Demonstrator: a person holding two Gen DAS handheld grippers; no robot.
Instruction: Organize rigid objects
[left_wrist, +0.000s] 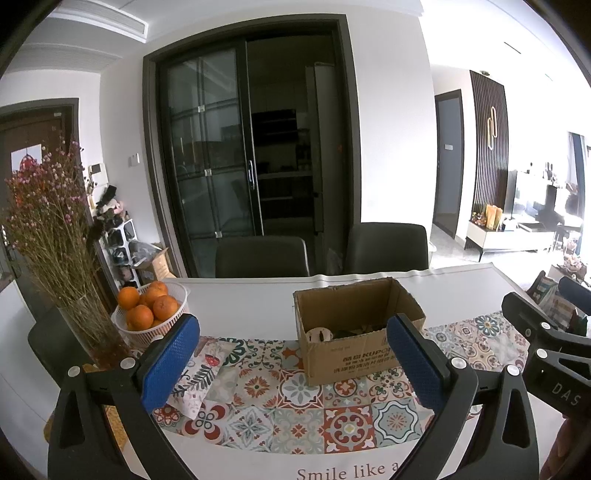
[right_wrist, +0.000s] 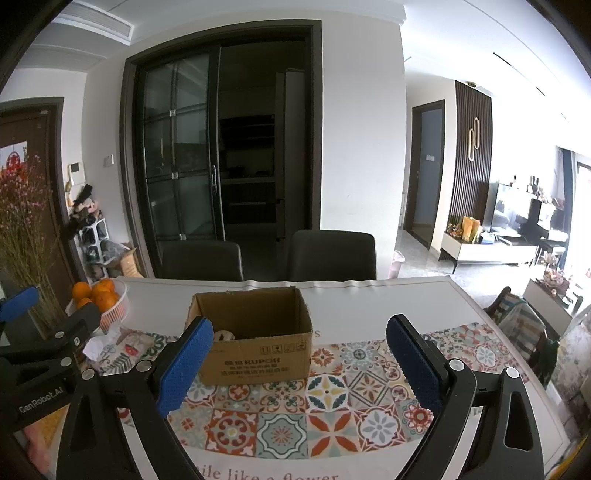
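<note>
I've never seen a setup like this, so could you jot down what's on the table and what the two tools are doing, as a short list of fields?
Surface: table with a patterned tile-print runner
Centre: open cardboard box, a few items inside, hard to identify
Left side: white basket of oranges; glass vase of dried flowers
Left gripper: fingers open, holding nothing, pointing toward the box
Right gripper: fingers open, holding nothing, also facing the box
Behind table: two dark chairs
</note>
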